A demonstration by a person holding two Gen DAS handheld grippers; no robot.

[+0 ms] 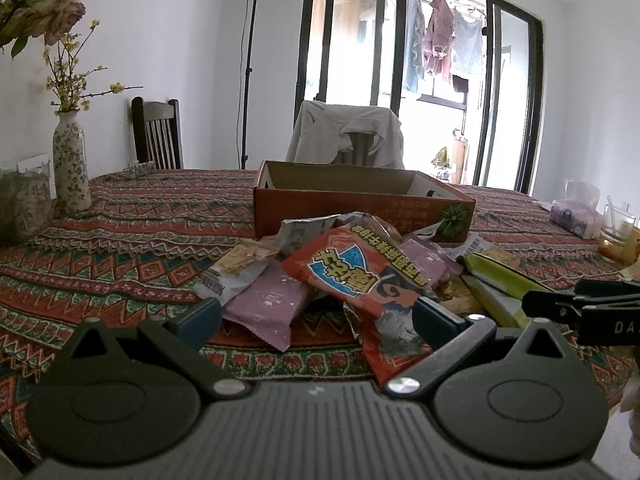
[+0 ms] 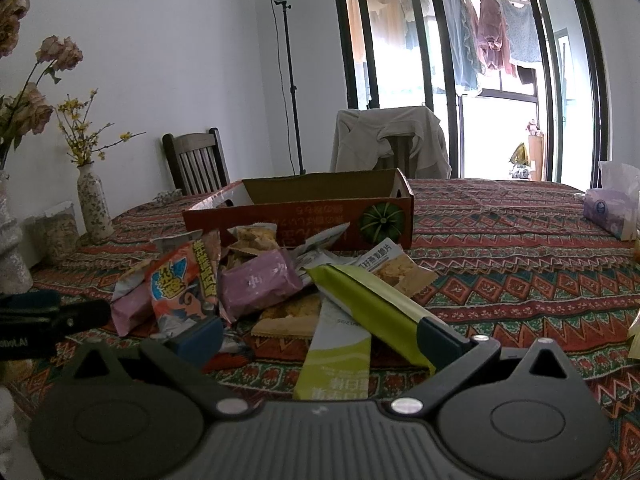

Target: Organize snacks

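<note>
Snacks heaped on a patterned tablecloth (image 1: 100,248), just in front of an open red box (image 1: 360,204). Left gripper (image 1: 318,316) low at the near edge of the pile, fingers spread wide around a red packet (image 1: 360,276) and a pink packet (image 1: 268,304), gripping nothing. Right gripper (image 2: 320,338) alongside, also wide open, over two green sticks (image 2: 360,304). Beyond the box, a draped chair (image 2: 392,140); far left, a vase (image 1: 70,164).
</note>
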